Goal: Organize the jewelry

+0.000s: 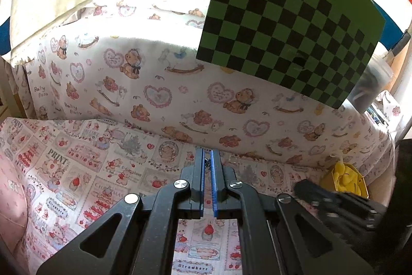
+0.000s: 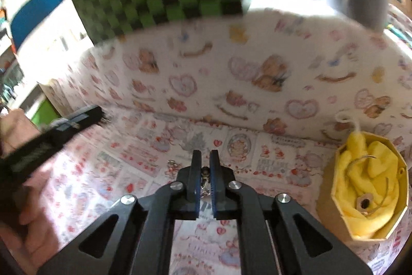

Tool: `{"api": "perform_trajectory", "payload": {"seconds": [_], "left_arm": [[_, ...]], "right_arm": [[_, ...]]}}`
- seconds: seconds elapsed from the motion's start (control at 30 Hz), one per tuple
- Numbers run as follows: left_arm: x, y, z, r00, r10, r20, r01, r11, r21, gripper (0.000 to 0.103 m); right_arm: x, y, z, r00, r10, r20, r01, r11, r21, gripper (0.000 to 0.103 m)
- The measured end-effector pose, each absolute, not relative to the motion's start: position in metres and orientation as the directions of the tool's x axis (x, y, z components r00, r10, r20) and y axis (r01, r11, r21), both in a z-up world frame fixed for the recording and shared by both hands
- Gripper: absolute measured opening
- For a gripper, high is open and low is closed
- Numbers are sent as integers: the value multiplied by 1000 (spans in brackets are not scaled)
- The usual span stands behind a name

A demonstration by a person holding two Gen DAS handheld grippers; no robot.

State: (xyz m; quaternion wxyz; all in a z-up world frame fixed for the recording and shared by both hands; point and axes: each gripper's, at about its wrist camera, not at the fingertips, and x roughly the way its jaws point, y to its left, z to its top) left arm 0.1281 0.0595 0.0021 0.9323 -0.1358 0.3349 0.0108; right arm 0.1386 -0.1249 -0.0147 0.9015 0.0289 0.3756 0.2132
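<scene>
A small metal jewelry piece (image 1: 206, 162) is pinched by the left gripper (image 1: 207, 155); a chain (image 2: 205, 181) is clamped in the right gripper (image 2: 205, 155), above the printed cloth (image 2: 144, 153). A yellow-lined box (image 2: 365, 187) sits right.

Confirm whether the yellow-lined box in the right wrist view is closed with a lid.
No: the box stands open, its yellow cloth lining exposed.

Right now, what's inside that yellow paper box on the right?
The yellow box holds crumpled yellow cloth, with thin wire hoops and a small round ring-shaped piece lying on it. Whatever sits beneath the cloth is covered.
</scene>
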Motion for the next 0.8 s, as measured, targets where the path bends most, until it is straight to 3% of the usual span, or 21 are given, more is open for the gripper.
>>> {"api": "perform_trajectory", "payload": {"seconds": [0.4,0.67,0.8], "left_arm": [[125,45,6,784,-66,-617,-80,975,-205,3],[106,13,28,810,-132,-571,25,981,-191,3],[98,-18,37,792,-226,-567,128,970,-209,3]], "right_arm": [[82,-201,20,678,475,-561,-386,880,278,6],[74,-275,29,761,447,-471,-290,883,369,6],[79,-307,25,787,416,-456,-233,884,406,6]]}}
